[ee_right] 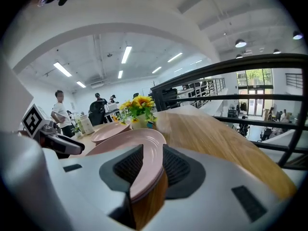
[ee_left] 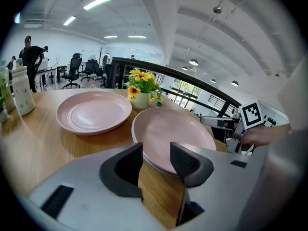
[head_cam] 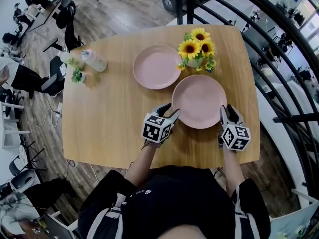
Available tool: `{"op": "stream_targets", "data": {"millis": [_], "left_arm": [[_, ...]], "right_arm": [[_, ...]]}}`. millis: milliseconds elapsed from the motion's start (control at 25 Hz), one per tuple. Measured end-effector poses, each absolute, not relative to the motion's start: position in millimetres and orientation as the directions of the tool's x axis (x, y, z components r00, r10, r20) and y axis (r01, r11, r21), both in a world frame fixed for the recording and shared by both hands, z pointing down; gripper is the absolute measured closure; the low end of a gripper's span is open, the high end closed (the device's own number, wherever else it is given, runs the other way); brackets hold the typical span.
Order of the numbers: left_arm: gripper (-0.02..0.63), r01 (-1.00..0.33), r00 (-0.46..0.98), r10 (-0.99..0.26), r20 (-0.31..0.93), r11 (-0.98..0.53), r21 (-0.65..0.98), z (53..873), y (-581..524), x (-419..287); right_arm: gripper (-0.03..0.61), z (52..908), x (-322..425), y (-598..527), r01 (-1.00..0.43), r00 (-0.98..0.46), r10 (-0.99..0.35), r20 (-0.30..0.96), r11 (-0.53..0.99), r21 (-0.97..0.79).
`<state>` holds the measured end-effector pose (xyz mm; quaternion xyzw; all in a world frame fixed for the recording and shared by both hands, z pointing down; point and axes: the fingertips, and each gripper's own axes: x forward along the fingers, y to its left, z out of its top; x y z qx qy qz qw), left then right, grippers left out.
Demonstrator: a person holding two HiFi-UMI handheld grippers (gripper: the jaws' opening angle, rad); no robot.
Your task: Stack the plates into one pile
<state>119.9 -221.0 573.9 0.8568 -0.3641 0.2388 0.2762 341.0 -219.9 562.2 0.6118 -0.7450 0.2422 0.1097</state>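
With the right gripper point(head_cam: 228, 109) clamped on the rim of the near plate point(head_cam: 199, 99), by the front edge of the table point(head_cam: 109, 133), and the left gripper point(head_cam: 172, 110) open just short of that rim, grip there too, then lift it level onto the far plate point(head_cam: 156, 66).

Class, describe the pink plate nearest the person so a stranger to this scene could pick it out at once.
On the wooden table, find the sunflowers near the far edge. Two pink plates lie beside them; the near plate is on the person's side. Unlike the far plate, its rim sits between the jaws of the right gripper, with the open left gripper at its other side.
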Motion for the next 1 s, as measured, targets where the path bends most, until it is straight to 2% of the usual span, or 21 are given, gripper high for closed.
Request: {"op": "stream_targets", "data": {"millis": [400, 1000], "left_arm": [[0.442, -0.79, 0.592, -0.555, 0.584, -0.545, 0.282, 555, -223, 74], [0.442, -0.853, 0.516, -0.637, 0.573, -0.445, 0.273, 542, -252, -42]], "right_arm": [[0.457, 528, 295, -227, -0.945, -0.284, -0.88, 0.379, 0.191, -0.265], [0.458, 497, 168, -254, -0.892, -0.428, -0.845, 0.321, 0.337, -0.302]]}}
